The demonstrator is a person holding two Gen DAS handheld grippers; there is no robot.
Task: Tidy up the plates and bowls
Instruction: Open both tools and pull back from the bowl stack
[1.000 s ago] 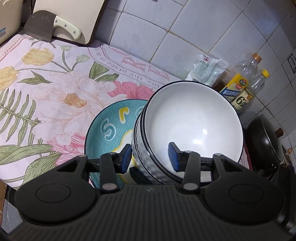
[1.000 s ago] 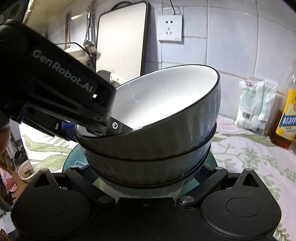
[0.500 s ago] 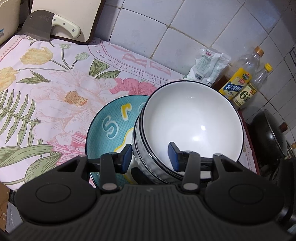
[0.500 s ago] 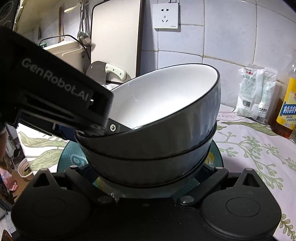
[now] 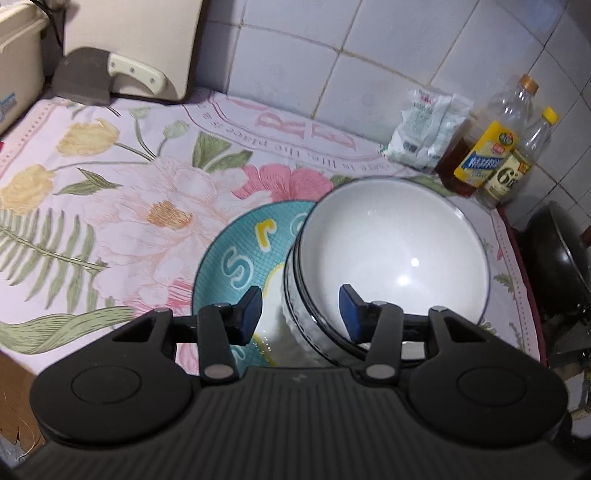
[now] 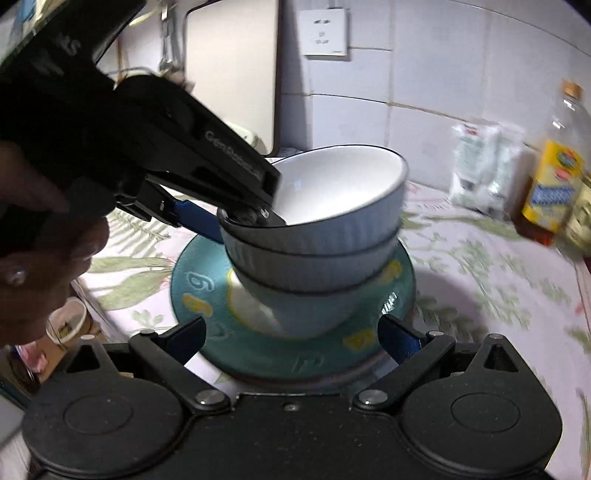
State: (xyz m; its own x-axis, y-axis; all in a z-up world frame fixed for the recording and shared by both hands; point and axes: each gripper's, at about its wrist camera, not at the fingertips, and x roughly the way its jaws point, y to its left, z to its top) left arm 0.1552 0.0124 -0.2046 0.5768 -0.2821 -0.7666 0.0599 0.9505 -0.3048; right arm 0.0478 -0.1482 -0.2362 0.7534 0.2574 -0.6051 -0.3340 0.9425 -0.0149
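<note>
Two nested grey ribbed bowls (image 6: 325,236) with white insides (image 5: 391,254) stand on a teal plate (image 6: 207,284) with yellow letters, also in the left wrist view (image 5: 236,251). The plate lies on the flowered cloth (image 5: 110,206). My left gripper (image 5: 301,308) is open, its jaws astride the near rim of the top bowl, one pad inside and one outside. In the right wrist view the left gripper (image 6: 221,214) sits at that rim. My right gripper (image 6: 291,341) is open, its jaws wide either side of the plate's near edge.
A cleaver (image 5: 107,77) and cutting board (image 5: 133,40) lean at the back left wall. A white packet (image 5: 424,133) and oil bottles (image 5: 491,147) stand at the back right. A black wok (image 5: 557,258) sits off the cloth's right edge. A wall socket (image 6: 325,33) is above.
My left gripper has opened on the bowl rim. My right gripper has pulled back from the stack, so the whole plate now shows, resting on the cloth.
</note>
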